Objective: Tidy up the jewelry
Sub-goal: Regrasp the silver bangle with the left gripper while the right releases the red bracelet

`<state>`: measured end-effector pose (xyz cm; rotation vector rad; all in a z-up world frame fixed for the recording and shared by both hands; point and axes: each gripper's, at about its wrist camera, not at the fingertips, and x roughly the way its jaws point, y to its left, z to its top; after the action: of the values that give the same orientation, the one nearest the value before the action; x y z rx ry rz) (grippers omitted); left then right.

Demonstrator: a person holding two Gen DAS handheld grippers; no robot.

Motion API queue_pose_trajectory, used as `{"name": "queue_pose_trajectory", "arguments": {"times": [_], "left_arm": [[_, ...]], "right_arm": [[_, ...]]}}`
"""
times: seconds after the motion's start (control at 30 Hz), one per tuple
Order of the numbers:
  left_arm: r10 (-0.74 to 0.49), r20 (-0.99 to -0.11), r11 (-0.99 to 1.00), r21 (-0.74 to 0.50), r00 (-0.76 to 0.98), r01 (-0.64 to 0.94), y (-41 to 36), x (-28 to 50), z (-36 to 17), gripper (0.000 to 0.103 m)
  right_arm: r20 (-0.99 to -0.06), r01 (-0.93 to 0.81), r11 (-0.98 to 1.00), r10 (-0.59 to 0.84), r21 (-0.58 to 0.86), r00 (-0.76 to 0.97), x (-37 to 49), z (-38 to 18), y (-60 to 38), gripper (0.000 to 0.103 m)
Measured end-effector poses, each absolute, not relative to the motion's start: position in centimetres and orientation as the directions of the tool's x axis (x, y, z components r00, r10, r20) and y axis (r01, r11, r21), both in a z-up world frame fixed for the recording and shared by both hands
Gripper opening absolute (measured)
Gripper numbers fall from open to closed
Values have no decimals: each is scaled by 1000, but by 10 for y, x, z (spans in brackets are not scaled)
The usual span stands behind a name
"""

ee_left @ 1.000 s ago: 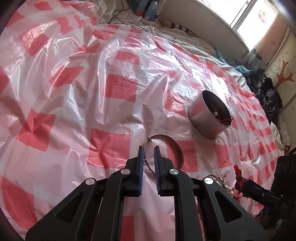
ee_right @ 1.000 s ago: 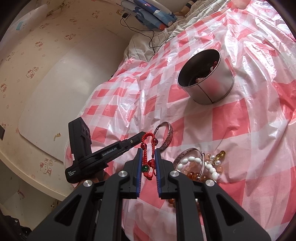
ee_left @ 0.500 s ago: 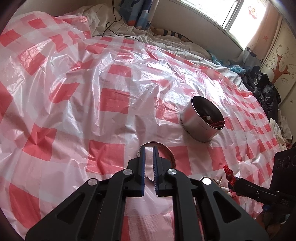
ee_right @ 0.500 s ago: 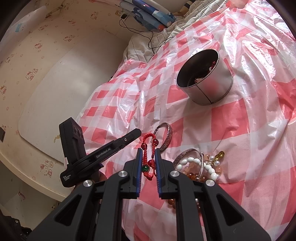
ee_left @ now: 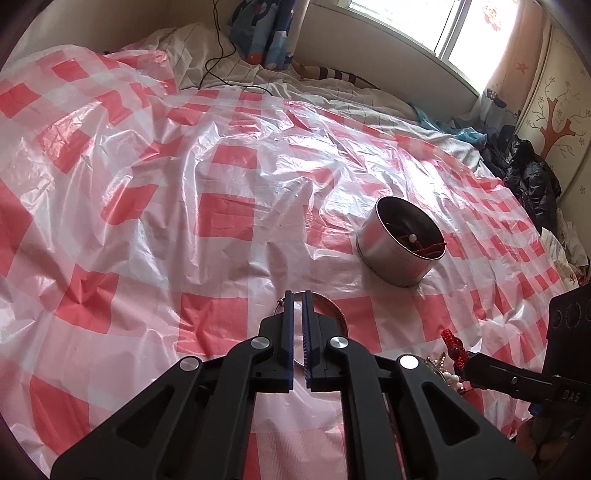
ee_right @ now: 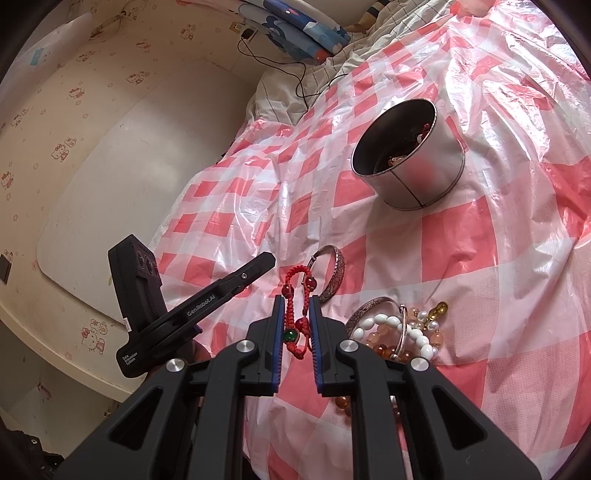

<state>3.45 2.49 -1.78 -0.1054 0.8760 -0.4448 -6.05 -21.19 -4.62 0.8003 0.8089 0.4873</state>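
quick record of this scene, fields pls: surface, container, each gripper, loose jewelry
surface: red-and-white checked plastic sheet spread over a bed
container: round silver metal tin, upright, open, some jewelry already inside
right gripper: shut on red braided cord bracelet with beads
left gripper: shut, nothing seen in its grip
loose jewelry: engraved silver bangle alone on the sheet; heap of bead bracelets and bangles beside it

Each camera sits just behind its own fingers, close above the bed. The left wrist view looks down across the checked sheet (ee_left: 229,218) toward the window (ee_left: 436,22). The right wrist view faces the wall. Both views share the metal tin (ee_left: 395,254) (ee_right: 417,166).
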Motion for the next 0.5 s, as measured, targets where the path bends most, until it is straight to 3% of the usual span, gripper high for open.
{"name": "queue_pose_trajectory", "arguments": {"times": [0.2,0.33,0.5], "left_arm": [[-447,-726,894,-342,522,289,35,44,-26,5],[-494,-730,868,-442,472,225,46,55,-40,24],[-474,-741,877,-442,475,186,46,58,-48,47]], "right_arm": [[-445,-85,613,655,786,610,-61,-45,-214,14],[-445,-85,612,656,786,610,-61,-45,-214,14],[-444,-85,611,657,787,609,-61,-45,-214,14]]}}
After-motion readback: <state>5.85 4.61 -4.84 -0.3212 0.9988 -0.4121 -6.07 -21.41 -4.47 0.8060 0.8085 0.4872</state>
